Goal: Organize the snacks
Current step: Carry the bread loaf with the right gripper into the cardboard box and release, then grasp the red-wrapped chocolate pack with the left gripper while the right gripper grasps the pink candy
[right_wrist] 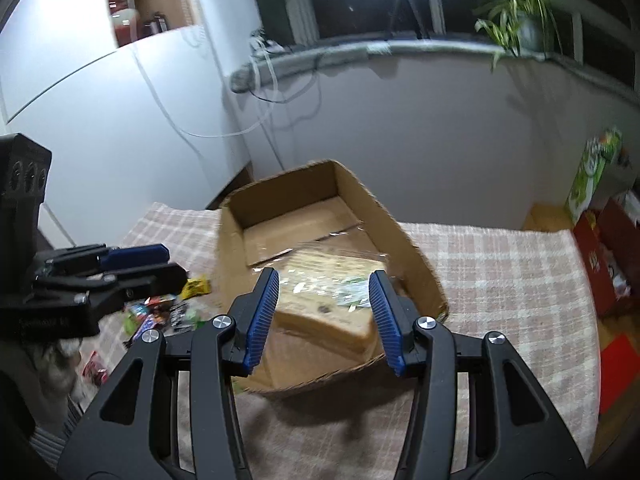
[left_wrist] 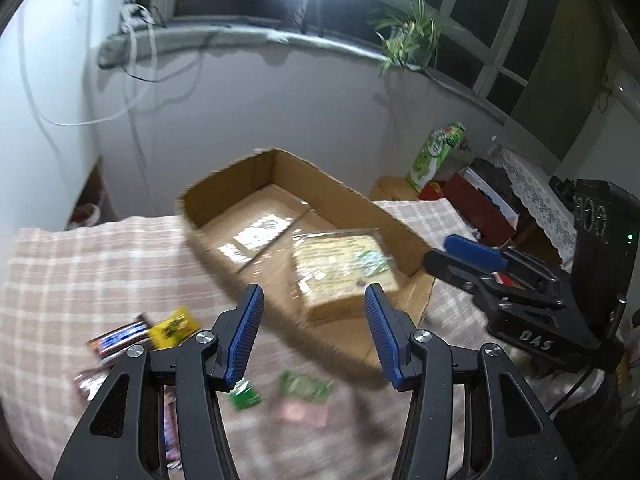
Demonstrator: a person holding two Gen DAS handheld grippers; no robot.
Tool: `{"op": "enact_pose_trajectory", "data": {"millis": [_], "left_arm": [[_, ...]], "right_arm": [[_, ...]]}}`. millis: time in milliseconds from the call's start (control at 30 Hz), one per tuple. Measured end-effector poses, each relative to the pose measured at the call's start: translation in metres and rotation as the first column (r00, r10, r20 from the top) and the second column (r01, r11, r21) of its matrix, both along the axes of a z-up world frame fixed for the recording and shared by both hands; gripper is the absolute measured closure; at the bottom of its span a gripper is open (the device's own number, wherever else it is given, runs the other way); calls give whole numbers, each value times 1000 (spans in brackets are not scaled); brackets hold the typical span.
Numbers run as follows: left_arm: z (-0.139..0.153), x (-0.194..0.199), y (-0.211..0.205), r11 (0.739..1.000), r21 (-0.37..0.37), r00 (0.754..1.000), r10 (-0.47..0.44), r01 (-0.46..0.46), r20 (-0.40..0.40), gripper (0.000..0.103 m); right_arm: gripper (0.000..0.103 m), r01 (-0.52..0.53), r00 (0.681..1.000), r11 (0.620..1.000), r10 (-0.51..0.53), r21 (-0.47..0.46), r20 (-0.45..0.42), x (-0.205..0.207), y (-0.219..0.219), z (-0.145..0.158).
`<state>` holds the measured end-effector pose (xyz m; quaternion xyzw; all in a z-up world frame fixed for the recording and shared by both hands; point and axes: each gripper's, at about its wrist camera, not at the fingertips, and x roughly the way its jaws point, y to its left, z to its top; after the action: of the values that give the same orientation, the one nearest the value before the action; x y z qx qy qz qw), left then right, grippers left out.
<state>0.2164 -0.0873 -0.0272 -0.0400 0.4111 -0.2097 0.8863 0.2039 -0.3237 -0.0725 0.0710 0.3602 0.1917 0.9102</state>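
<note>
An open cardboard box [left_wrist: 236, 184] [right_wrist: 288, 196] sits on a pink checked tablecloth [left_wrist: 100, 264] [right_wrist: 500, 280]. Inside it, at the near end, lies a clear-wrapped yellowish loaf-like pack [left_wrist: 344, 268] [right_wrist: 332, 312]. Left of the box lie loose snacks: a yellow packet [left_wrist: 174, 328] [right_wrist: 196, 286], a dark bar [left_wrist: 120, 338], green packets [left_wrist: 306, 388] and several more [right_wrist: 160, 312]. My left gripper [left_wrist: 314, 336] [right_wrist: 160, 264] hovers open and empty over the box's near-left side. My right gripper [right_wrist: 324, 318] [left_wrist: 440, 252] is open and empty above the pack.
To the right of the table stand a green carton [left_wrist: 438, 152] [right_wrist: 592, 172] and red boxes [left_wrist: 476, 204] [right_wrist: 608, 264]. A white wall rises behind the table, with a potted plant [left_wrist: 412, 32] [right_wrist: 520, 20] on the sill above.
</note>
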Motion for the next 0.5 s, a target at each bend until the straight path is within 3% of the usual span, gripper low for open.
{"op": "enact_pose_trajectory", "data": {"millis": [100,167,267,500], "left_arm": [[2,-17,21,999,31,999,33,-34,25,49],[3,-32,40,997,49,997,64,-65,35,45],[3,-55,70,991,64,993,114,-116,43,38],[-4,-109,131,964,103,969,242,-247,58,38]], "right_arm": [[48,-28,999,1000,28,9,19,-20,9,7],[25,-47,998,999,47,3,38,-34,17,11],[24,-78,995,996,80,-39,54,-50,30,13],[24,-188,981,980,191,-70,28,-76,59,8]]}}
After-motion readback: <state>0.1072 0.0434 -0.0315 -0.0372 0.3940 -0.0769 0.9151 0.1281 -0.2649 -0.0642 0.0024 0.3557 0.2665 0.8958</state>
